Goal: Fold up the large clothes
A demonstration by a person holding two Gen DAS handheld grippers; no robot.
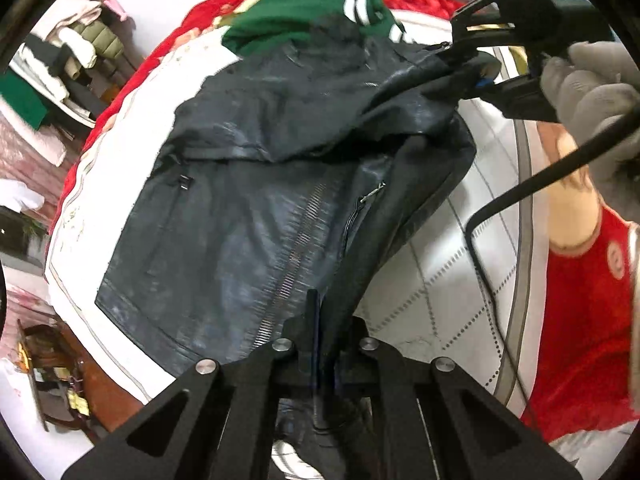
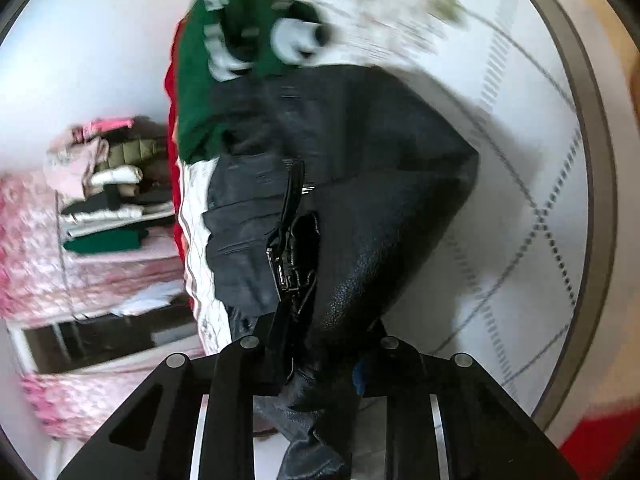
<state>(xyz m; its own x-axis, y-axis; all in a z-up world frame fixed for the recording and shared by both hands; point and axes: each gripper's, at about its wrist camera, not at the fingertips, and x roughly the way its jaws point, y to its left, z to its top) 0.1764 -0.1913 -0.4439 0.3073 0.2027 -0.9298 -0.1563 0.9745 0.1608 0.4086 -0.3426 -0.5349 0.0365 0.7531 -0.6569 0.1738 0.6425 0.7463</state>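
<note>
- Jacket [image 1: 248,208]: dark, leather-like, with a metal front zip [image 1: 296,256] and zipped pockets. It lies front up, spread over the middle of the bed [image 1: 440,272], its right-hand side lifted off the quilt.
- Handling, as a judgement: heavier and stiffer than plain cloth. The smooth grained face looks slippery, so a shallow pinch may slide off. It should hold a broad crease but resist a sharp one.
- Where to take hold, as a judgement: hem corners, the collar, and seamed or zipped edges, where the layers are thick enough to bite on. The open panels give little purchase.
- Left gripper [image 1: 318,344]: fingers drawn nearly together on the jacket's lower edge just beside the zip. A fold of the dark material runs between them and down under the camera.
- Right gripper [image 1: 476,60]: seen from the left wrist view near the far right side of the bed, held by a gloved hand [image 1: 592,96]. Its fingers are closed down on a raised upper part of the jacket, near shoulder or collar. The right wrist view shows grained leather [image 2: 352,288] bunched between them.
- Green garment [image 1: 304,16]: white stripes, lying at the far edge of the bed, touching the jacket's top.
- Clothes stack [image 2: 108,184]: folded items on a surface beside the bed, well apart from the jacket.
</note>
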